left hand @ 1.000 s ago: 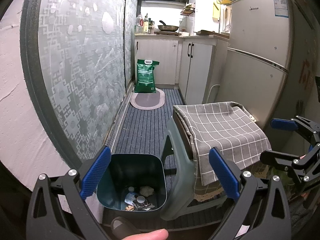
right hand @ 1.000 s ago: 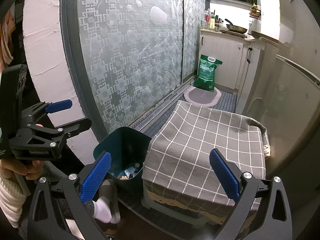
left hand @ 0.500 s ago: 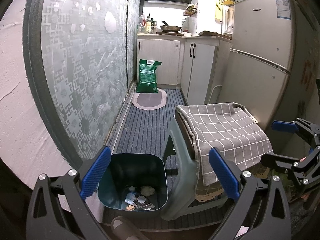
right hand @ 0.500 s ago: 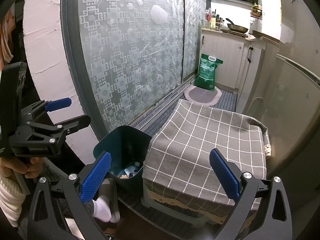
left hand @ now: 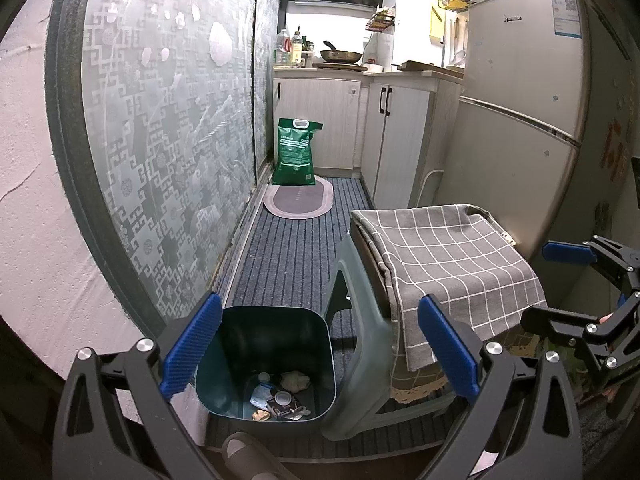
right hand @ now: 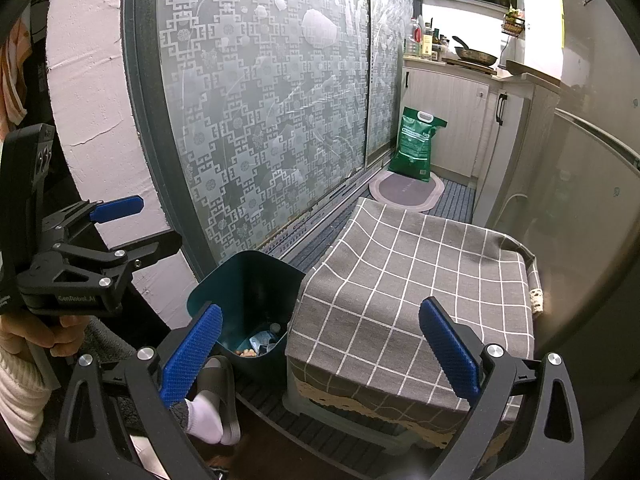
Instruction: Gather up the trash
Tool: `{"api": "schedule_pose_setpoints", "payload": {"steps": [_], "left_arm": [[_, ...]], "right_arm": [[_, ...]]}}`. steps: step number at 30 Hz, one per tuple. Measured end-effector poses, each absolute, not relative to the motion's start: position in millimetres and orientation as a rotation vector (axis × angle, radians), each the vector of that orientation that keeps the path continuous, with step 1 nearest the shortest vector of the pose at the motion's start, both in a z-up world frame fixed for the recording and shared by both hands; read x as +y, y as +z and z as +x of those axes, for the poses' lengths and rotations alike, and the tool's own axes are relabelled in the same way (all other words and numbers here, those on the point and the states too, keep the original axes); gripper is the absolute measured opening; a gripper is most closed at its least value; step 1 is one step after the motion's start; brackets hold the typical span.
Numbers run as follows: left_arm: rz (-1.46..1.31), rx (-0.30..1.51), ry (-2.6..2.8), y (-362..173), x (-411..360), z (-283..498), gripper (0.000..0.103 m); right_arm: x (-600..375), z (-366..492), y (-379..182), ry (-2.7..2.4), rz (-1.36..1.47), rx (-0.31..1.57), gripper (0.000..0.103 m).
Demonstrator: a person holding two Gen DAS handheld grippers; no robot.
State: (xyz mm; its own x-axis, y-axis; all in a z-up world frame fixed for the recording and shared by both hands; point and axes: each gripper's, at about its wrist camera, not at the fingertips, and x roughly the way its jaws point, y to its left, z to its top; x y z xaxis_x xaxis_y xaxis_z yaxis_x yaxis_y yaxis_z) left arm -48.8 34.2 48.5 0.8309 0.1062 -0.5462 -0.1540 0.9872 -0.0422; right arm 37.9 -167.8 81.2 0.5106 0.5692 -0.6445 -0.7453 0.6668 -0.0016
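A dark green trash bin (left hand: pixel 264 360) stands on the striped floor mat (left hand: pixel 296 248), touching a cloth-draped stool (left hand: pixel 448 264), with scraps of trash (left hand: pixel 280 398) inside. Above, the left gripper (left hand: pixel 318 350) and right gripper (right hand: pixel 318 350) both gape wide, holding nothing.

We see a narrow home kitchen. At the far end stand pale cabinets (left hand: pixel 320 120) with a frying pan (left hand: pixel 340 55) and bottles (left hand: pixel 290 46) on the counter. A tall fridge (left hand: pixel 520 112) fills one side, a patterned sliding glass door (left hand: pixel 168 152) the other.
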Motion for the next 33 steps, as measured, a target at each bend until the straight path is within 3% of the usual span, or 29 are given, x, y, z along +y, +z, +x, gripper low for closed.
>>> {"api": "schedule_pose_setpoints", "payload": {"steps": [33], "left_arm": [[-0.086, 0.571, 0.129, 51.6, 31.7, -47.8, 0.100]], "right_arm": [[-167.7, 38.0, 81.1, 0.807, -0.298, 0.657, 0.100]]}}
